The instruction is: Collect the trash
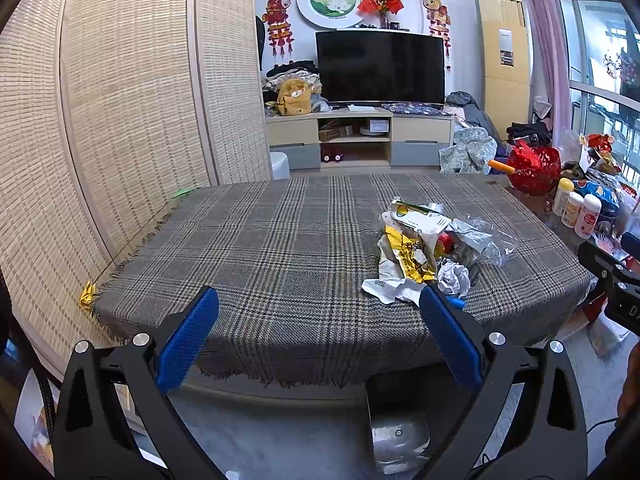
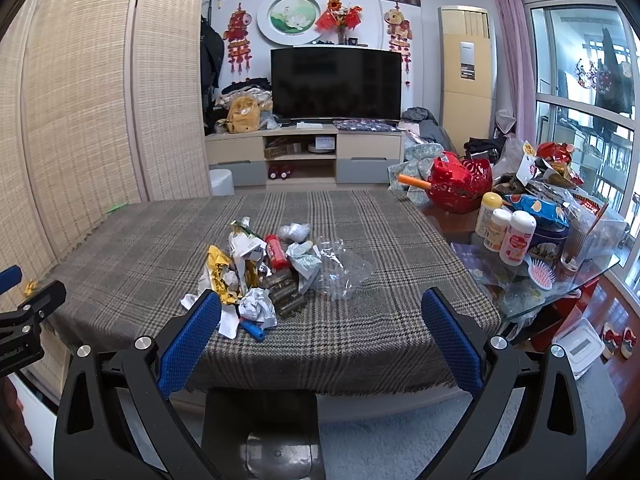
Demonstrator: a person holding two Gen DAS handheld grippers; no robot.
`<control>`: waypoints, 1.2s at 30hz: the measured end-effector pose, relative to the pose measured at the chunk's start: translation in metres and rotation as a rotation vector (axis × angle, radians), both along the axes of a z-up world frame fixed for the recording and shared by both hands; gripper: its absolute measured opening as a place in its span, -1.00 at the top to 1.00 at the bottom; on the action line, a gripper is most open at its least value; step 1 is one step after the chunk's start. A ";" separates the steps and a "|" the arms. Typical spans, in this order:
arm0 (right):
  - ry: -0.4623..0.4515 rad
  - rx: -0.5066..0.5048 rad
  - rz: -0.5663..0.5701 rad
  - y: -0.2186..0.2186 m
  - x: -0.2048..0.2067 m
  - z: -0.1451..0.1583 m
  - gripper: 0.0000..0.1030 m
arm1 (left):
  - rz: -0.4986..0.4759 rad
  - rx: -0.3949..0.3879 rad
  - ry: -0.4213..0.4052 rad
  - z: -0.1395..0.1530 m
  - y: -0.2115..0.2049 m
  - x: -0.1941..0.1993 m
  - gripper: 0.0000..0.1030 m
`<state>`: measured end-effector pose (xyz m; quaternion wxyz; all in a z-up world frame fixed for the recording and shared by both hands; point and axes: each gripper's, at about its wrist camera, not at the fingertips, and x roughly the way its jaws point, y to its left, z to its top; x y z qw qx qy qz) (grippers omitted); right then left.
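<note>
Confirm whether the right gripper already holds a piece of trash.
No: the right gripper has its jaws spread wide with nothing between them, short of the trash pile on the plaid cloth.

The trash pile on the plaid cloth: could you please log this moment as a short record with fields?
surface: plaid tablecloth
trash pile: heaped near the front edge, untouched
pile contents: gold foil wrapper, crumpled white paper, red can, clear plastic bag, blue cap
left gripper: open, empty, short of the table
right gripper: open, empty, facing the pile
below the table: bin, partly seen
</note>
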<state>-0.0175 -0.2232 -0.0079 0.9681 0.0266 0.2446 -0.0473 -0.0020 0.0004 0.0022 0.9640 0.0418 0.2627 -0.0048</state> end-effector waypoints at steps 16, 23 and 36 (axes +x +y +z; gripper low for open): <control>-0.018 0.052 -0.025 -0.009 0.000 -0.002 -0.94 | -0.004 -0.003 0.010 -0.003 0.001 0.003 -0.85; 0.041 0.038 0.030 -0.004 0.015 -0.003 -0.94 | -0.027 -0.003 0.055 -0.008 -0.008 0.017 -0.85; 0.250 0.044 0.000 -0.034 0.086 -0.057 -0.94 | -0.119 0.038 0.225 -0.060 -0.039 0.087 -0.84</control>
